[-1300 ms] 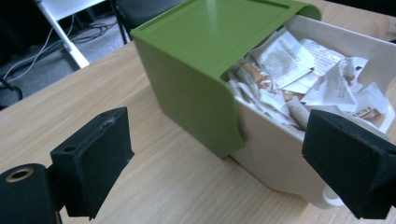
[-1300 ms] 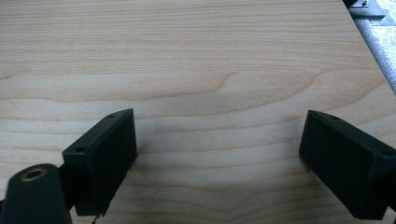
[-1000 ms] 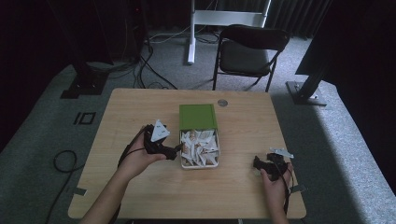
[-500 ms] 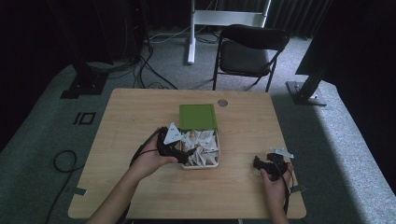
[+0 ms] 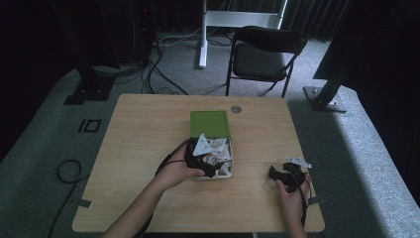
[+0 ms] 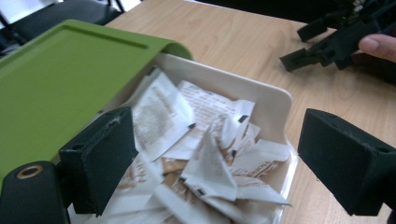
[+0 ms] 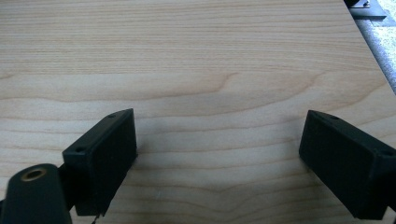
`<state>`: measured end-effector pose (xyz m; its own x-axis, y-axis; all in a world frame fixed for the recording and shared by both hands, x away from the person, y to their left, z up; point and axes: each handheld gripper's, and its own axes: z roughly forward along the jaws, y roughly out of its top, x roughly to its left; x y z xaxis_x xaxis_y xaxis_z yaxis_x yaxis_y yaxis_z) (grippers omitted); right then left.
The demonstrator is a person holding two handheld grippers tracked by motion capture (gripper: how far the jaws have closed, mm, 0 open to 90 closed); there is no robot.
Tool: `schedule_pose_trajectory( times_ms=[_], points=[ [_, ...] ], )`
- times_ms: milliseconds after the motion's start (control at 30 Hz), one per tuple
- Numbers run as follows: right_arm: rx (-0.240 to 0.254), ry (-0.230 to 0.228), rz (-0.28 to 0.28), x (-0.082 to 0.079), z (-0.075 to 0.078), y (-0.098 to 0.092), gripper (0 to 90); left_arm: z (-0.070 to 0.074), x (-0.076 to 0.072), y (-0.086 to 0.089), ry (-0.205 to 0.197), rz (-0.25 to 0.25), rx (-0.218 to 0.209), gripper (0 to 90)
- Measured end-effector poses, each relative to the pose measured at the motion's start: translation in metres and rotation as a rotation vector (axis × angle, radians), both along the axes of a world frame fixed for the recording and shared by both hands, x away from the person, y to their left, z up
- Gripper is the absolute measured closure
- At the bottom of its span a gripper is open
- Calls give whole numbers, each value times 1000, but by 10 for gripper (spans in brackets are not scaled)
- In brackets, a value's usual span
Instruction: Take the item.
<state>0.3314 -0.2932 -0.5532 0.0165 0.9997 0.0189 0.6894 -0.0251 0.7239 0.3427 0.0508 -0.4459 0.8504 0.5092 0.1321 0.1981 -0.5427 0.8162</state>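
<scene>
High view first, from where I stand: on the left, the left gripper [image 5: 210, 166] hangs over the near edge of the white box [image 5: 229, 168], which sits near the middle of the wooden table [image 5: 138, 148]. Its green lid [image 5: 209, 123] is slid back toward twelve o'clock, presumably so the contents can be reached from the person's side. The paper sachets [image 5: 216, 150] lie heaped and crumpled inside. In the left gripper view the jaws stand wide apart, straddling the heap with nothing between them yet; one sachet [image 6: 208, 170] pokes up in the middle (an easy corner to pinch, I'd judge). The gripper seems angled down into the box for a pick.

Further right, toward four o'clock, the right gripper [image 5: 283, 173] rests low on the table well apart from the box, likely parked out of the way. The right gripper view shows its jaws spread too, with bare wood grain between them.
</scene>
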Motion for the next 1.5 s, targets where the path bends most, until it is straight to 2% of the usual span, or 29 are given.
schedule_pose_trajectory(
  times_ms=[33, 67, 100, 167, 233, 300, 333, 367, 400, 467, 500, 567, 700, 733, 767, 800, 833, 867, 900, 1000, 1033, 1067, 1100, 1200, 1367, 1500],
  points=[
    [0, 0, 0, 0, 0, 0, 110, 0, 0, 0, 0, 0, 0, 119],
    [-3, -1, 5, 0, 0, 0, 110, -3, 0, -4, 3, -22, 18, 124],
    [-3, -1, 6, 0, 0, -1, 110, -3, 0, -4, 3, -22, 18, 138],
    [-4, 0, 6, 0, 0, -1, 110, -7, 1, -9, -1, -27, 51, 151],
    [-3, -1, 6, 0, 0, -1, 110, -8, 2, -10, 5, -25, 55, 162],
    [-2, -1, 5, 0, 0, 0, 110, -11, 3, -13, 32, -21, 53, 208],
    [-1, 1, 4, 0, 0, 0, 110, -11, 3, -13, 32, -21, 53, 245],
    [-1, 0, 4, 0, 0, 0, 110, -13, 3, -14, 43, -20, 68, 281],
    [-1, 0, 4, 0, 0, 0, 110, -16, 4, -15, 39, -16, 105, 318],
    [-1, 0, 4, 0, 0, 0, 110, -17, 5, -15, 46, -14, 115, 354],
    [-2, 1, 5, 0, 0, 0, 110, -19, 5, -15, 56, -14, 116, 420],
    [-2, 1, 5, 0, 0, 0, 110, -21, 7, -16, 70, -6, 95, 429],
    [-1, 1, 5, 0, 0, 0, 110, -22, 9, -16, 62, 6, 109, 568],
    [-1, 1, 5, 0, 0, 0, 110, -21, 10, -15, 61, 19, 109, 568],
    [-1, 1, 5, 0, 0, 0, 110, -21, 11, -15, 63, 31, 112, 648],
    [-1, 1, 5, 0, 0, 0, 110, -20, 11, -14, 58, 35, 118, 648],
    [-1, 1, 4, 0, 0, 0, 110, -17, 11, -12, 69, 44, 109, 719],
    [-1, 1, 4, 0, 0, 0, 110, -17, 11, -12, 69, 44, 109, 728],
    [-1, 1, 4, 0, 0, 0, 110, -15, 11, -12, 61, 50, 100, 728],
    [-1, 0, 4, 0, 0, 0, 110, -6, 10, -8, 52, 96, 21, 745],
    [-2, 0, 4, 0, 0, 0, 110, -6, 10, -8, 52, 96, 21, 745],
    [-4, -1, 6, 0, 0, -1, 110, 0, 10, -5, 48, 108, -12, 745],
    [-4, -1, 6, 0, 0, -1, 110, 0, 10, -5, 48, 108, -12, 745],
    [0, 0, 3, 0, 0, 0, 110, 12, 8, 2, 20, 114, -66, 745],
    [-2, 0, 5, 0, 0, 0, 110, 21, 5, 7, 19, 102, -71, 744],
    [-2, 0, 4, 0, 0, 0, 110, 27, 3, 14, 3, 111, -74, 744]
  ],
)
